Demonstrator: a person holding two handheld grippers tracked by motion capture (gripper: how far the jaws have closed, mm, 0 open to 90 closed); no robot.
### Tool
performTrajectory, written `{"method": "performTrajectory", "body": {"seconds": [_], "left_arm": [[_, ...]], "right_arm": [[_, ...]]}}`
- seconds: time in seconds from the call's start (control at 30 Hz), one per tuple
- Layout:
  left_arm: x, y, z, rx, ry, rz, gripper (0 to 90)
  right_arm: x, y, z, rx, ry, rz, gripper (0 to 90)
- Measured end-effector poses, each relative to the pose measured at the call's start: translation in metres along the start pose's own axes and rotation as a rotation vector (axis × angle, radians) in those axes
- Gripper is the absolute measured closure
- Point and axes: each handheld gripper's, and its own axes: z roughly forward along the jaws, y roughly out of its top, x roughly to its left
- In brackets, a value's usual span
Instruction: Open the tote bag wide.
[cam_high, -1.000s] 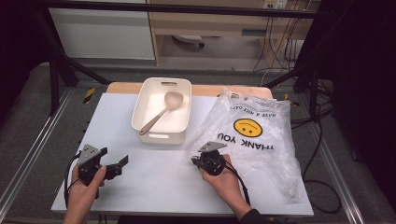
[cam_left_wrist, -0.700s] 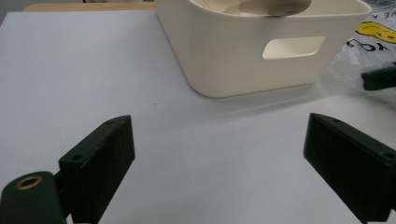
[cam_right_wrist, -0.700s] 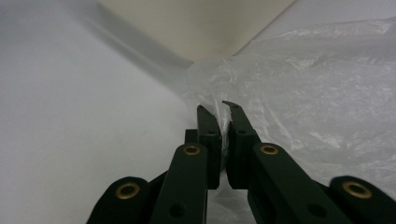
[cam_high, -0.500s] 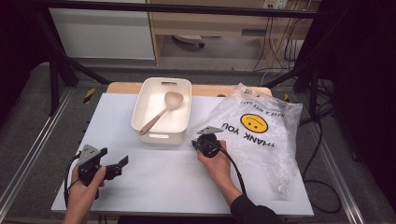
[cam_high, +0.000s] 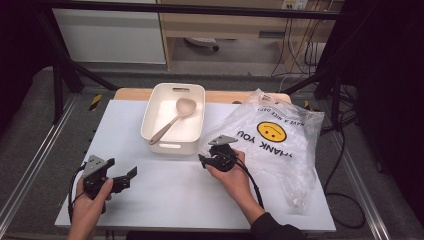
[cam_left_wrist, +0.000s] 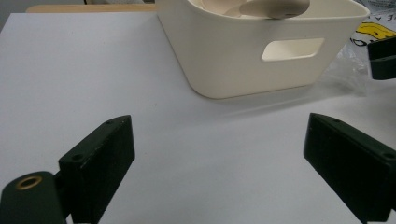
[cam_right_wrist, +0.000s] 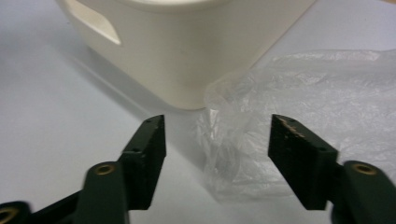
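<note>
My right gripper (cam_high: 206, 161) sits just below the centre of the high view, its jaws having just been opening; they now stand apart in the right gripper view, with a crumpled corner of the clear plastic bag with a yellow smiley and black "THANK YOU" lettering (cam_high: 272, 142) lying between and just beyond them, not pinched. That close view shows me the bag's wrinkled edge resting right against the near corner of the cream rectangular plastic bin (cam_right_wrist: 187, 56), which the high view barely hints at. The high view, in turn, shows the whole bag spread flat at centre right, its long axis running from the upper centre towards the lower right, the print upside down to me. My left gripper (cam_high: 129, 176) rests at lower left with its jaws wide apart and nothing between them; its view looks across bare table at the bin's slotted handle. Inside the bin lies a beige spoon (cam_high: 172, 120), bowl towards the upper right, handle towards the lower left. All sits on a white table (cam_high: 165, 200) with a wooden strip at its far edge; beyond are grey floor, dark frame legs and cables.
</note>
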Motion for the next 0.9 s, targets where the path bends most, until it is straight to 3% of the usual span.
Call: {"method": "performTrajectory", "body": {"seconds": [0.2,0.4,0.67,0.9], "left_arm": [[-0.001,0.0,0.0,-0.001,-0.005,-0.003,8.4],[-0.001,0.0,0.0,-0.002,-0.009,-0.005,8.3],[-0.001,0.001,-0.001,-0.001,-0.01,-0.004,8.3],[-0.001,0.001,0.0,-0.002,-0.01,-0.002,8.3]], "right_arm": [[0.004,0.001,-0.016,0.014,0.019,-0.021,21.8],[-0.007,0.002,-0.038,-0.022,0.031,-0.004,11.5],[-0.031,0.007,-0.056,-0.061,0.031,0.04,8.8],[-0.046,0.009,-0.069,-0.086,0.029,0.05,8.8]]}}
